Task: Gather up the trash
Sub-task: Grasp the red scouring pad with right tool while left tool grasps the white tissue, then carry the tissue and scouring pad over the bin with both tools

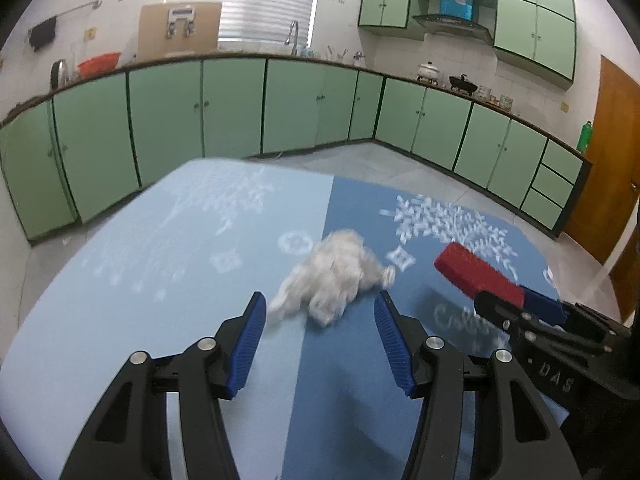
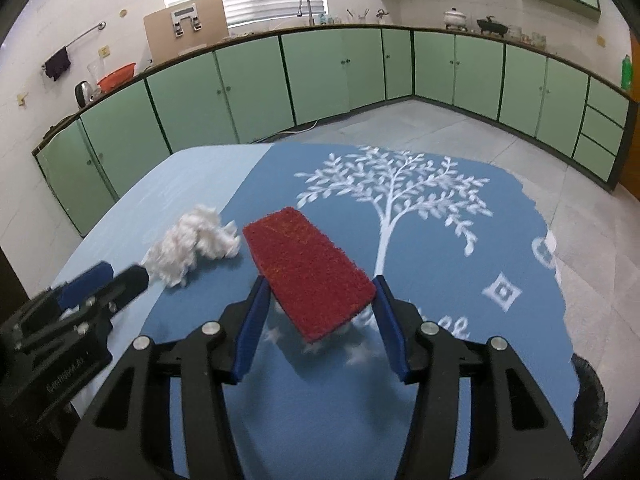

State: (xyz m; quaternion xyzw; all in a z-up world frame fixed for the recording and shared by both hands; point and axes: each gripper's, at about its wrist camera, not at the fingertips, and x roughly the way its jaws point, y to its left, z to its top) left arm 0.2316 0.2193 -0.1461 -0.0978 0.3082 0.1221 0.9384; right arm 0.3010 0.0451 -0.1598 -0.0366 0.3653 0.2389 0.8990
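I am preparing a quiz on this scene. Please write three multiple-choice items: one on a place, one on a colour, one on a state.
1. Where does the fluff lie?
A. on the floor
B. on the cloth, left of the pad
C. on the counter

2. What colour is the pad?
A. red
B. green
C. yellow

3. What is the right tool doing?
A. hanging empty
B. gripping the fluff
C. gripping the pad

Key:
1 B, the fluff rests on the cloth.
2 A, the pad looks red in both views.
3 C, the right tool holds the pad's near end, raised above its shadow.
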